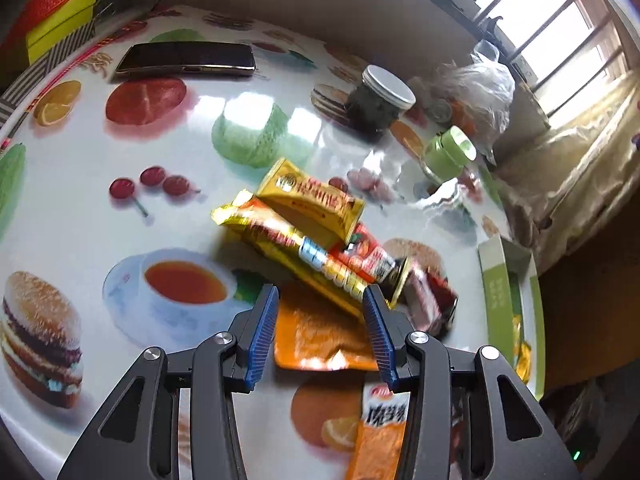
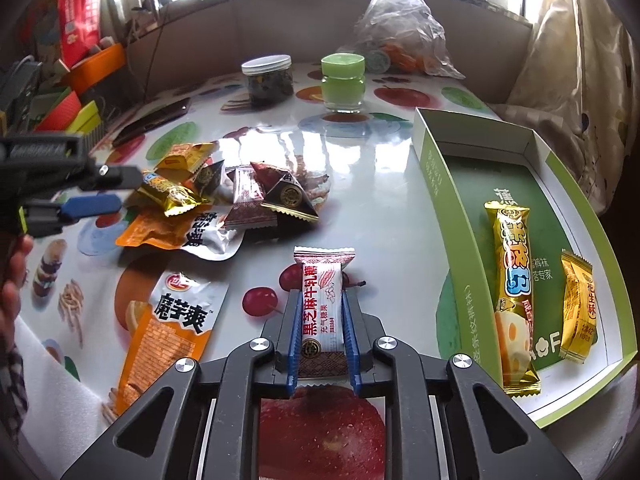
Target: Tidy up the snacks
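Candy (image 2: 321,312) lies lengthwise between right tool (image 2: 321,312) pads, seemingly pinched.

pile: snack packets (image 2: 240,196) heaped mid-tabletop (image 2: 384,216), left of the box
box: open cardboard box (image 2: 444,216) at the right edge, long puffed-snack bar (image 2: 512,300) and small peanut candy (image 2: 578,312) lying in it side by side
back: lidded jar (image 2: 267,80) left of the capped jar (image 2: 343,82), plastic bag (image 2: 400,28) behind them
front left: konjac snack pouch (image 2: 172,332) lying flat
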A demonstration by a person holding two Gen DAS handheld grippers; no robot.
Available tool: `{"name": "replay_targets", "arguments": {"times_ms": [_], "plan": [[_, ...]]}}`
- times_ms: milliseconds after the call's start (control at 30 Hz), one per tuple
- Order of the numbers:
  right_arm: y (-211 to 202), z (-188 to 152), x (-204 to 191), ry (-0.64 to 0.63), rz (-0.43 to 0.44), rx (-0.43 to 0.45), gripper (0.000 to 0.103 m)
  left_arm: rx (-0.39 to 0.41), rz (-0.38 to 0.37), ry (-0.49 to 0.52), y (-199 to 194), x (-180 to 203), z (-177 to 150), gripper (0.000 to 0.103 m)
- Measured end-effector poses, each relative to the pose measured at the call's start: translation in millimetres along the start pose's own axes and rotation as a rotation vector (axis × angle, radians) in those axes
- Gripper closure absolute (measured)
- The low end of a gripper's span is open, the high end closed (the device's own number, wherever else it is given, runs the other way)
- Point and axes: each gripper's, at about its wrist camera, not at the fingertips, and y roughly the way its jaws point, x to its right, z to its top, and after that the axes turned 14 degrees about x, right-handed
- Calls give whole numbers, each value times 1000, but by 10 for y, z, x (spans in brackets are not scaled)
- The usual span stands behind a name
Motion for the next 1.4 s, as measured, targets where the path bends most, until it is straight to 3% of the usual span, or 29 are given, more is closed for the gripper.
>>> {"name": "replay_targets", "arguments": {"times_ms": [167, 433, 833, 1233, 1400], "plan": [[-7, 0, 6, 8, 6, 2, 85, -6, 33, -46, 164, -17, 112, 58], [-2, -3, 20, 18, 15, 3, 85, -35, 82, -32, 361, -18, 109, 58], [5, -5, 30, 22, 18, 3, 85, -15, 106, 2, 391, 50, 125, 59], [-7, -6, 30, 26, 13, 4, 85, 23, 85, 23, 251, 39, 152, 92], [-18, -11, 15, 26, 15, 3, 85, 12, 66, 28, 234, 40, 138, 94]]}}
